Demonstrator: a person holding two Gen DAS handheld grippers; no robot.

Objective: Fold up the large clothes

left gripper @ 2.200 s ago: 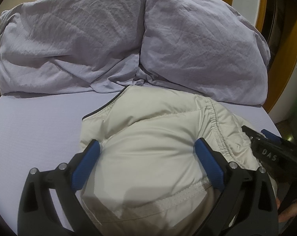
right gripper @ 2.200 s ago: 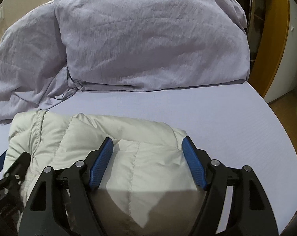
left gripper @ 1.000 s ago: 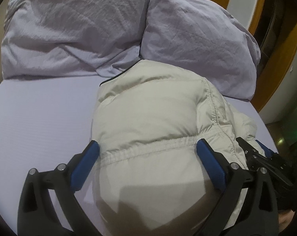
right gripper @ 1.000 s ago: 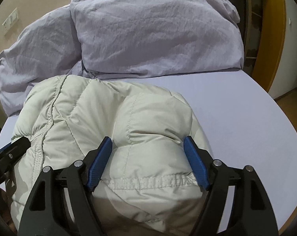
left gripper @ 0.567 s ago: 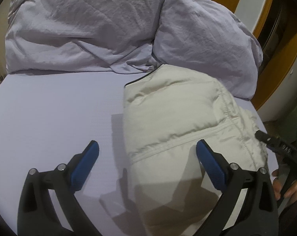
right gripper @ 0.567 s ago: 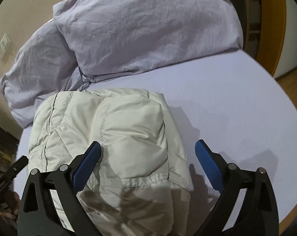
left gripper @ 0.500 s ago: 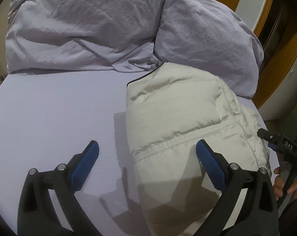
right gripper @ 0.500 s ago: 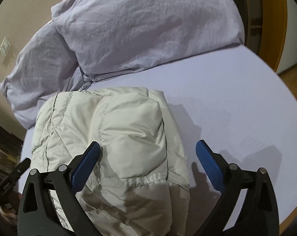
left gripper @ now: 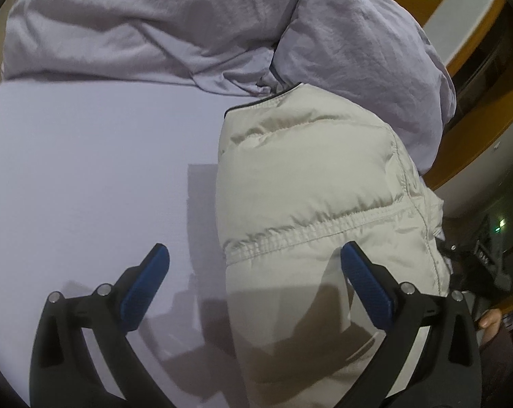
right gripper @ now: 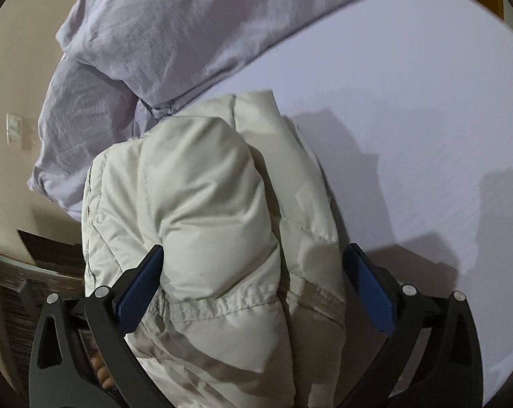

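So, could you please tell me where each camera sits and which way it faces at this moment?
Left wrist: on the left gripper, jaws open, looking down at the cream quilted puffer jacket on the lilac bed sheet; fingers show at right.
Right wrist: on the right gripper, open astride the jacket.
Shared: jacket, sheet, crumpled lilac duvet.

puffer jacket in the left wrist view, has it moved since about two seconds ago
Yes. The folded cream puffer jacket now lies up against the lilac pillows; earlier it sat between the left gripper pads, clear of them.
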